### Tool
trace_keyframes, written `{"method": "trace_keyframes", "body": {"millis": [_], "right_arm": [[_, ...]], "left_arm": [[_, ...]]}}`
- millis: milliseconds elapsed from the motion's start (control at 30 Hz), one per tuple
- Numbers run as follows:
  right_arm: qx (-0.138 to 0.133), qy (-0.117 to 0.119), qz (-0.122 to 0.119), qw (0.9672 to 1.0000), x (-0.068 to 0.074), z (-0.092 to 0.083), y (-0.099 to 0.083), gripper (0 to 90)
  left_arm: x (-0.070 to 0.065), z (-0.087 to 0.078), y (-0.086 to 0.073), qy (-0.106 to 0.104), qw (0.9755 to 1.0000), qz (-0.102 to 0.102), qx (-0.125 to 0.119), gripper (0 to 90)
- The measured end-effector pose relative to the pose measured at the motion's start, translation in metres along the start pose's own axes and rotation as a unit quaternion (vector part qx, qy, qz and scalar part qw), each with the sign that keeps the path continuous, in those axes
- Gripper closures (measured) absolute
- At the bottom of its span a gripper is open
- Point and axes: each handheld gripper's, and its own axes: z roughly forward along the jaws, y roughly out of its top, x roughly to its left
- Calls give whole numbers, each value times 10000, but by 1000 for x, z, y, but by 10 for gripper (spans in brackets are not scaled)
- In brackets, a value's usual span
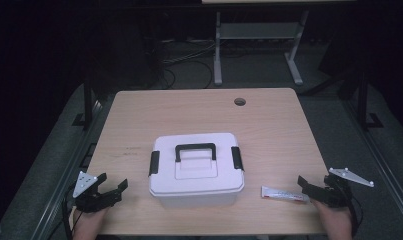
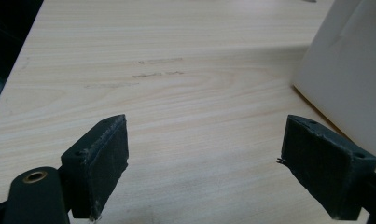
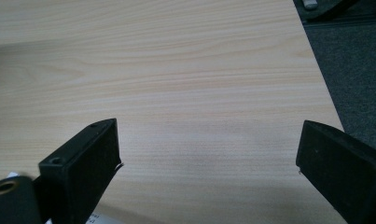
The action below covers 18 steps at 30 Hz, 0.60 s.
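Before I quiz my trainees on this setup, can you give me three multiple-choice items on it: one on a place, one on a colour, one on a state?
1. Where does the tube lie?
A. on the box lid
B. on the table right of the box
C. on the floor

2. What colour are the handle and latches of the white box?
A. black
B. red
C. yellow

3. How do the jaws of the left hand-held gripper stand?
A. clamped on the handle
B. shut on the tube
C. open, with nothing between them

Answers:
1 B: the high view shows it flat on the table, near the right hand-held gripper.
2 A: all three parts are dark against the white lid.
3 C: bare wood shows between the pads.
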Motion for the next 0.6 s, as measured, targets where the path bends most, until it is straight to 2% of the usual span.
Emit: {"method": "trace_keyframes", "body": {"millis": [233, 367, 433, 467, 500, 600], "right_arm": [[9, 12, -20, 10000, -1, -1, 0, 57], [62, 6, -80, 9999, -1, 1, 0, 57], [41, 14, -42, 10000, -1, 0, 0, 57], [20, 20, -24, 10000, -2, -1, 1, 57], [20, 20, -24, 10000, -2, -1, 1, 57], [-5, 35, -9, 10000, -3, -3, 1, 57]], "left_arm": [[-2, 1, 0, -100, 9999, 57, 109, 144], [-1, 4, 3, -166, 9996, -25, 222, 147], [0, 6, 5, -228, 9989, -32, 419, 147], [-1, 8, 8, -227, 9976, -11, 651, 148], [-1, 8, 8, -227, 9976, -11, 651, 147], [-2, 12, 10, -280, 9948, 110, 969, 147]]}}
